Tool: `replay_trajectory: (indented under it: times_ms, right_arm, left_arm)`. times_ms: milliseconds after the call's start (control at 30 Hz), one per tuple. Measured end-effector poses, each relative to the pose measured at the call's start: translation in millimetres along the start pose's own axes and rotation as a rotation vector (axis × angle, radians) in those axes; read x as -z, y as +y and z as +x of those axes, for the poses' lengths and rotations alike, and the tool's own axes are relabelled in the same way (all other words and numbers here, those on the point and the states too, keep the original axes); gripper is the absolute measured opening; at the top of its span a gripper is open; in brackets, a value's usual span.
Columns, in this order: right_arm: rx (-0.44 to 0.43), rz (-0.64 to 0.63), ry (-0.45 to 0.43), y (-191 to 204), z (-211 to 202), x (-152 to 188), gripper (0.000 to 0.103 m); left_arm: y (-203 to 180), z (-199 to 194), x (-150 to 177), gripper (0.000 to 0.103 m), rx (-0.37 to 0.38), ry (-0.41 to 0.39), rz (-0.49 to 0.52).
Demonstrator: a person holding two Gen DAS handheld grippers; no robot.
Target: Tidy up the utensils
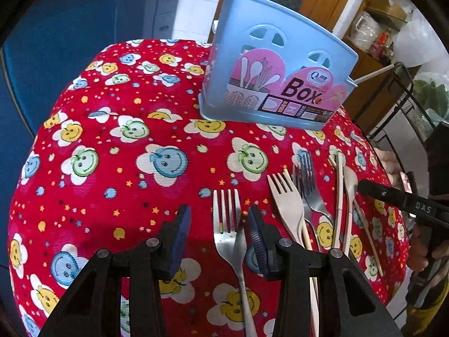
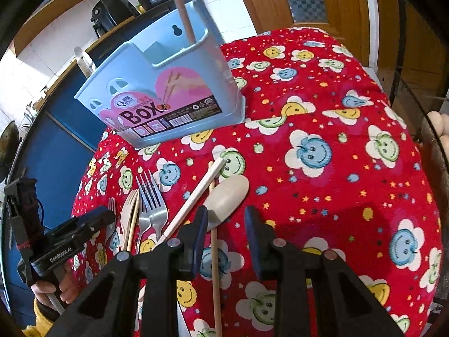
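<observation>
Left gripper (image 1: 219, 234): jaws apart over steel fork (image 1: 228, 224). Right gripper (image 2: 226, 231): jaws apart, empty, beside spoon (image 2: 227, 196). Blue box (image 1: 269, 84) behind, on red cloth (image 1: 118, 146).

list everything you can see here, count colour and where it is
utensil box: 1, light blue with a pink label, standing at the far side of the tablecloth
chopstick in box: 1, tan, upright in the box's end compartment
tablecloth: 1, red with smiley flowers, covering the table
metal forks: 2, silver; one lies between the left gripper's fingers, one is in the pile to its right
plastic fork: 1, cream, in the pile
spoon: 1, beige, lying ahead of the right gripper
loose chopsticks: at least 3, cream and tan, among the pile
left gripper: 1, black with blue pads, open over the metal fork
right gripper: 1, black with blue pads, open by the spoon
</observation>
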State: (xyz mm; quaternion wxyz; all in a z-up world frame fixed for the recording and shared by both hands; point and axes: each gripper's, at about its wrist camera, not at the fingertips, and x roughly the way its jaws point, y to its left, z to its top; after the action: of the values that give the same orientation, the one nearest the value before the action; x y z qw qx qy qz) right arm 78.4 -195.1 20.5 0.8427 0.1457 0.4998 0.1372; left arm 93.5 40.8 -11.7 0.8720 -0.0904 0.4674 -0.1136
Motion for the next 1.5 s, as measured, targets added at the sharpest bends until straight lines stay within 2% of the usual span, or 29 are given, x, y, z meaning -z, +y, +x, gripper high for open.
replay_trajectory:
  times_ms: [500,667,867,900,933,1000,1167,1267,1500]
  right_arm:
    - [-0.080,0.064,0.001,-6.7,13.2,-6.2,0.031]
    - [-0.076,0.065,0.020,-5.5,10.9,-4.0,0.031]
    - [-0.102,0.098,0.016,-7.7,18.8,-10.4,0.033]
    - [-0.107,0.102,0.013,-8.3,19.6,-11.1,0.033]
    - [-0.114,0.108,0.010,-9.1,20.4,-12.0,0.033]
    - [-0.127,0.113,0.001,-10.5,20.2,-12.7,0.025]
    - [-0.151,0.094,-0.045,-10.2,11.9,-12.1,0.007]
    - [-0.122,0.068,-0.074,-8.6,5.3,-12.0,0.007]
    - [-0.145,0.042,-0.120,-6.0,-11.6,-10.1,0.006]
  left_arm:
    - [-14.0,6.3,1.6,0.043,-0.024,0.000,0.064]
    - [-13.0,5.2,2.0,0.043,-0.017,0.004,0.053]
    - [-18.3,8.6,1.2,0.043,-0.030,-0.003,0.086]
    - [-19.4,9.3,0.5,0.042,-0.027,-0.005,0.090]
    - [-19.8,9.6,0.2,0.034,-0.026,-0.007,0.090]
    - [-18.9,10.4,-1.0,0.022,-0.014,-0.003,0.078]
    - [-13.0,8.5,-0.7,0.022,0.029,-0.009,0.036]
    - [-12.7,6.8,1.2,0.022,0.034,-0.015,0.033]
    - [-16.8,-2.4,2.6,0.022,0.040,-0.046,0.044]
